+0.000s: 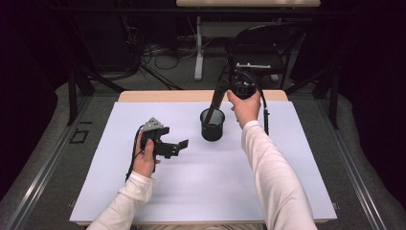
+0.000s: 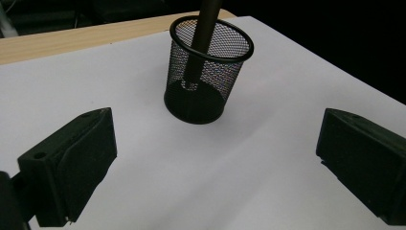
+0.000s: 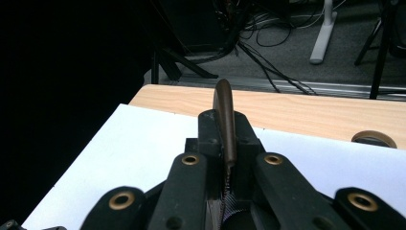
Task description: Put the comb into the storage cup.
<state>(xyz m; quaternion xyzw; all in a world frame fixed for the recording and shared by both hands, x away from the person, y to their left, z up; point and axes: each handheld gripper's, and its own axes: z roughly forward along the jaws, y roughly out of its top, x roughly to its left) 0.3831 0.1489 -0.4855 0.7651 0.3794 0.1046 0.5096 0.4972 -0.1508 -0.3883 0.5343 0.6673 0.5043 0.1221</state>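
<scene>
A black mesh cup (image 1: 212,124) is seen standing upright near the middle of the white tabletop (image 1: 201,182). A dark, slender stick-like object (image 1: 216,98) is held tilted over the cup, with its lower end inside it; in the left gripper view the stick (image 2: 198,43) is seen through the mesh reaching down to the cup's floor, though whether it actually rests there cannot be made out. What kind of object it is cannot be told: its upper part is cut off at the top of that view and covered by the hand in the high view.

The right gripper (image 1: 229,90) is held above and behind the cup, and its fingers are closed on the stick. In the right gripper view the stick (image 3: 225,122) is seen clamped between the two fingers (image 3: 210,139), with its rounded end rising beyond them; the cup itself is hidden below the gripper body there.

The left gripper (image 1: 178,145) is held low over the tabletop to the left of the cup, well apart from it, with its fingers (image 2: 76,163) spread wide and nothing between them. The cup (image 2: 208,72) is seen ahead of them.
</scene>
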